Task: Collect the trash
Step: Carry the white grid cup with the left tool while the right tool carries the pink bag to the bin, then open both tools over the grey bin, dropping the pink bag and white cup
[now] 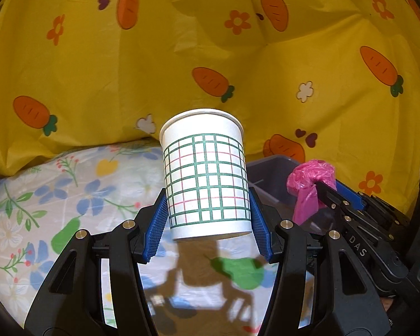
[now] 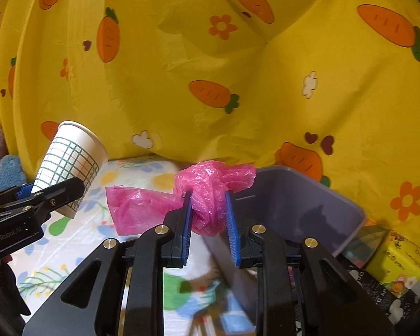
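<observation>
The left gripper [image 1: 208, 215] was clamped on a paper cup [image 1: 205, 176], its blue pads [image 1: 158, 224] pressing against the cup's two sides low on the wall. The cup was white with a green and red grid pattern, stood upright in the grip with its rim up, and hung clear above the floral sheet [image 1: 56, 196], where its shadow fell. The right gripper [image 2: 209, 212] was closed on a crumpled pink plastic bag [image 2: 210, 193], whose bunched part sat squeezed between the blue pads [image 2: 187, 224] while a loose flap trailed away from the bin, towards the cup. A grey plastic bin [image 2: 308, 196] served as the landmark: the pink bag was held right at the bin's near corner, just beside its rim, and the cup was further from the bin, on the far side of the bag. In the left wrist view the bin showed just behind the cup and bag. Behind the bin hung a yellow cloth with carrots [image 1: 210, 56], and on the side of the bin away from the cup lay a yellow box [image 2: 397, 260].
</observation>
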